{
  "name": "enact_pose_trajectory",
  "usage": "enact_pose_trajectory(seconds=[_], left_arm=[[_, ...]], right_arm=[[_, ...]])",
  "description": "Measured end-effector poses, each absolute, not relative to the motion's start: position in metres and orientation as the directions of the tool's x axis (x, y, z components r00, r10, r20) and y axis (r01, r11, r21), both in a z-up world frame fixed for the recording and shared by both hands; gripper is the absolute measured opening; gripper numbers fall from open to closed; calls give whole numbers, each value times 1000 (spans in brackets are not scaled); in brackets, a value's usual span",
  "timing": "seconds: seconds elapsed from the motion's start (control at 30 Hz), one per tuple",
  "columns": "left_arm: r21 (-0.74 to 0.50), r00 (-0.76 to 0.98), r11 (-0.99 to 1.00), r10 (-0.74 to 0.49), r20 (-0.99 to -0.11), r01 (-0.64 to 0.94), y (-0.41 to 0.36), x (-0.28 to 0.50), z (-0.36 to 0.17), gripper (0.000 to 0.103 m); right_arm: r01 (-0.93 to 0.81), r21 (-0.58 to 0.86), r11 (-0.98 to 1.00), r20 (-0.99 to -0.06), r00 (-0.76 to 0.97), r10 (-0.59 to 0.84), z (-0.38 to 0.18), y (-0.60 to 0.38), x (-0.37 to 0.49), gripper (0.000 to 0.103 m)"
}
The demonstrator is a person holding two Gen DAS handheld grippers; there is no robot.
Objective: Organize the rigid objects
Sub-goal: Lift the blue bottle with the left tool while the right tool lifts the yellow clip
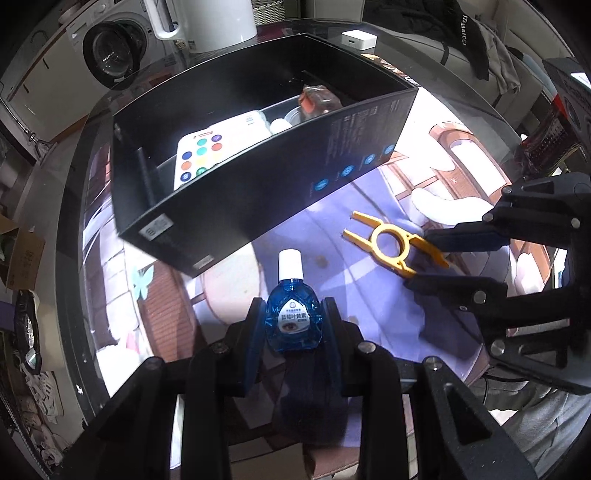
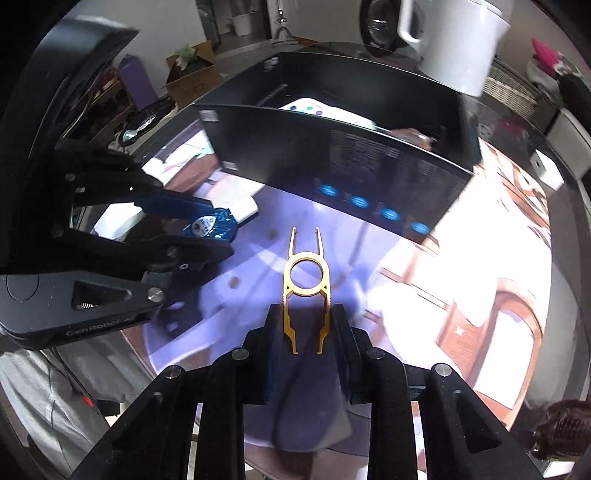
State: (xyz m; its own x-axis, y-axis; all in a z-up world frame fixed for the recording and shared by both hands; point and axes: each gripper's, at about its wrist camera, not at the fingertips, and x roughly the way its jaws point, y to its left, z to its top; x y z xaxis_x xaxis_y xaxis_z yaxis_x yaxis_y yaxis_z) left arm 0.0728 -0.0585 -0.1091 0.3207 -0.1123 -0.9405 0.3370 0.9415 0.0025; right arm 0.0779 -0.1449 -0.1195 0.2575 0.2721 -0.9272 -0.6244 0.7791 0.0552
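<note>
My left gripper (image 1: 291, 314) is shut on a blue eye-drop bottle (image 1: 292, 317) with a white cap, held above the table just in front of a black open box (image 1: 258, 206). My right gripper (image 2: 306, 325) is closed around the rear prongs of a yellow plastic clip tool (image 2: 306, 280); the tool also shows in the left wrist view (image 1: 391, 243) between the right fingers (image 1: 461, 236). The bottle in the left gripper shows in the right wrist view (image 2: 210, 227). The box (image 2: 369, 173) holds a white card with coloured dots (image 1: 207, 151) and a few small items.
A white kettle (image 1: 210, 22) stands behind the box. A small white box (image 1: 359, 38) lies at the table's far edge. The glass table (image 1: 461, 155) reflects windows. A washing machine (image 1: 110, 48) and cardboard boxes stand beyond the table.
</note>
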Motion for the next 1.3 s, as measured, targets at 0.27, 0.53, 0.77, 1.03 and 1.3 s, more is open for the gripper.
enact_pose_trajectory(seconds=[0.27, 0.53, 0.77, 1.03, 1.3], left_arm=[[3, 324, 951, -103, -940, 310, -52, 81, -111, 45], [11, 332, 949, -100, -938, 316, -53, 78, -112, 43], [16, 326, 938, -105, -939, 347, -62, 76, -110, 29], [39, 368, 938, -96, -925, 343, -64, 72, -101, 29], [43, 479, 935, -141, -866, 352, -62, 60, -71, 28]], right_arm=[[-599, 88, 796, -904, 287, 316, -108, -166, 91, 51], [-624, 57, 779, -915, 280, 291, -115, -143, 103, 51], [-638, 11, 770, -921, 293, 257, -124, -124, 97, 27], [-636, 19, 771, -911, 306, 275, -117, -133, 93, 27], [-622, 39, 782, -854, 386, 349, -86, -154, 87, 27]])
